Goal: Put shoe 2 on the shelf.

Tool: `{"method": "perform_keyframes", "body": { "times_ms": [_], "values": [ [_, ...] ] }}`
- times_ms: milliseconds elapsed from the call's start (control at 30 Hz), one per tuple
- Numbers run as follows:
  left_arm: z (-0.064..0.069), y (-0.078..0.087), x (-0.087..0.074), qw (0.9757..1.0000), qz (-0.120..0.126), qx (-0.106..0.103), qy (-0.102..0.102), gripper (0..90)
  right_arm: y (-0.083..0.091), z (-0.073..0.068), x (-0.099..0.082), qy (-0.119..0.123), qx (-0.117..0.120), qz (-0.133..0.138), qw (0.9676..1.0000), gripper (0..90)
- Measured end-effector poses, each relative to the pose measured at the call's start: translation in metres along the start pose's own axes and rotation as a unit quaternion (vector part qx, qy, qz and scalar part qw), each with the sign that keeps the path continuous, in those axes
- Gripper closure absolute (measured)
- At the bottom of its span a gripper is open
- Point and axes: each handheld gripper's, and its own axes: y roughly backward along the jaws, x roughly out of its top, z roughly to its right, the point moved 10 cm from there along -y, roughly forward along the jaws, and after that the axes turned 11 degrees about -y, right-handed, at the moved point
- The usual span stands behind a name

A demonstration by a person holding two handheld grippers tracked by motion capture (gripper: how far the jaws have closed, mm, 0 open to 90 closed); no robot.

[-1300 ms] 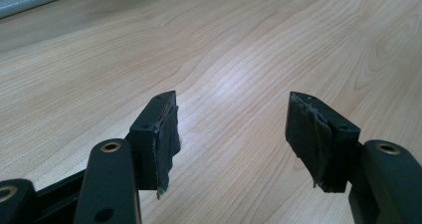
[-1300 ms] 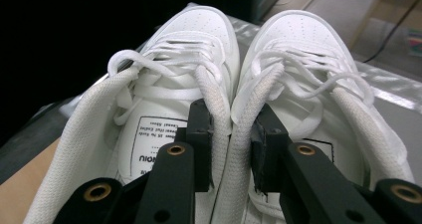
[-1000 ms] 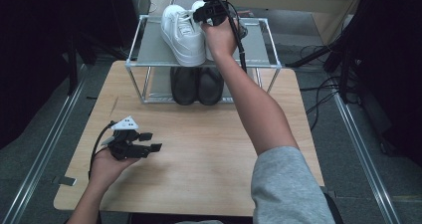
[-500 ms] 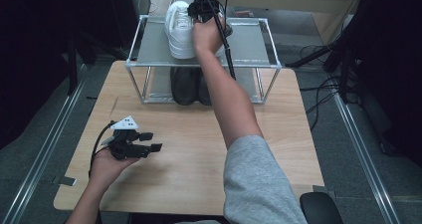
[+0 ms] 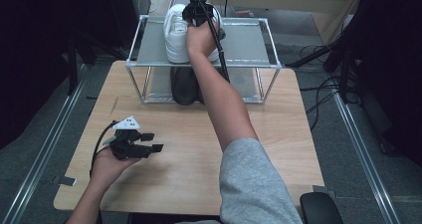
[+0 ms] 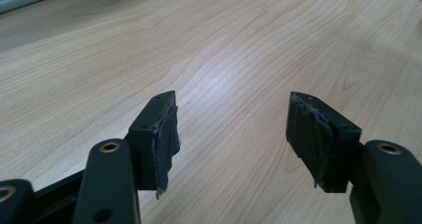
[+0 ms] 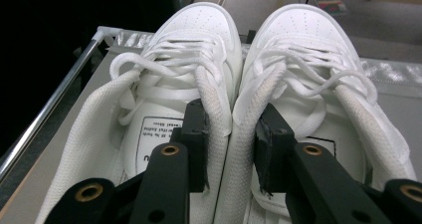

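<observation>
The white sneakers [image 7: 234, 109] have shifted left along the shelf [image 5: 249, 40].

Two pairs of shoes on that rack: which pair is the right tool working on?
The white sneakers on the top shelf; the right tool straddles their two inner collars. The black shoes sit untouched on the lower shelf.

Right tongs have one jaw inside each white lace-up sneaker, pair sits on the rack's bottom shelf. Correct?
Not quite: the pair of white lace-up sneakers sits on the top shelf of the metal-framed rack, as the high view shows. The right tongs do have one jaw inside each.
</observation>
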Motion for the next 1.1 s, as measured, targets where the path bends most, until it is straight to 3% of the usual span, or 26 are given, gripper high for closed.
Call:
{"method": "perform_keyframes", "body": {
  "times_ms": [200, 300, 400, 700, 900, 1100],
  "values": [
    [0.0, 0.0, 0.0, 1.0, -0.001, 0.0, 0.001, 37.7, 0.0, 0.002, -0.003, 0.008, 0.002, 0.004, 1.0, 69.6],
    [0.0, -0.001, -0.001, 1.0, -0.003, -0.001, -0.001, 37.7, 0.0, 0.005, -0.004, -0.004, 0.015, 0.012, 0.9998, 68.3],
    [0.0, -0.001, 0.0, 1.0, -0.003, 0.0, -0.001, 37.6, 0.0, 0.004, -0.006, 0.005, 0.017, 0.019, 0.9997, 65.7],
    [0.0, -0.002, -0.001, 1.0, -0.006, -0.003, -0.001, 37.5, 0.0, 0.003, -0.007, 0.007, 0.032, 0.012, 0.9994, 57.9],
    [0.001, -0.002, -0.002, 0.9999, -0.011, -0.004, -0.002, 37.5, 0.004, 0.005, -0.006, 0.028, 0.034, 0.014, 0.9989, 50.7],
    [0.001, -0.003, -0.002, 0.9999, -0.012, -0.005, -0.002, 37.4, 0.01, 0.004, -0.007, 0.043, 0.056, 0.009, 0.9975, 48.5]
  ]
}}
